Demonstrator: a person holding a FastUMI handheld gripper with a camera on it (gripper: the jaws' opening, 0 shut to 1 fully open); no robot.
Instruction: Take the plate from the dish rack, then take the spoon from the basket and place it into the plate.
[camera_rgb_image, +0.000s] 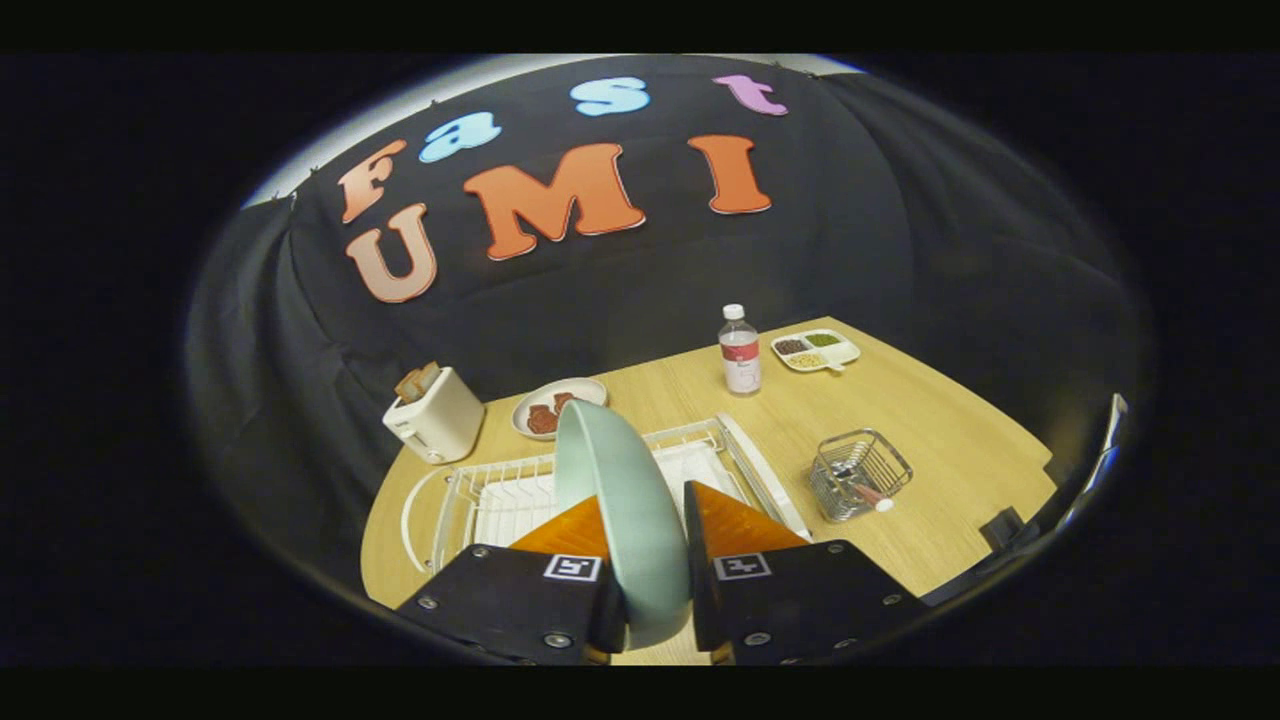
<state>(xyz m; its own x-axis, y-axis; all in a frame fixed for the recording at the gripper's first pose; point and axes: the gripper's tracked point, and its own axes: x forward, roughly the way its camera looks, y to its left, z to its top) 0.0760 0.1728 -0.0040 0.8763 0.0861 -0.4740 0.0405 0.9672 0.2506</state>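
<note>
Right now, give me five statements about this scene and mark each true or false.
1. The gripper has both fingers pressed on the pale green plate. True.
2. The plate lies flat. False: it stands on edge above the dish rack.
3. The toaster holds bread. True.
4. The wire basket sits inside the rack. False: it stands on the table beside it.
5. The bottle lies on its side. False: upright.

two plates (620, 510) (558, 408), one dish rack (500, 495), one basket (860, 473), one bottle (740, 350), one toaster (435, 415), one divided tray (815, 350).
</note>
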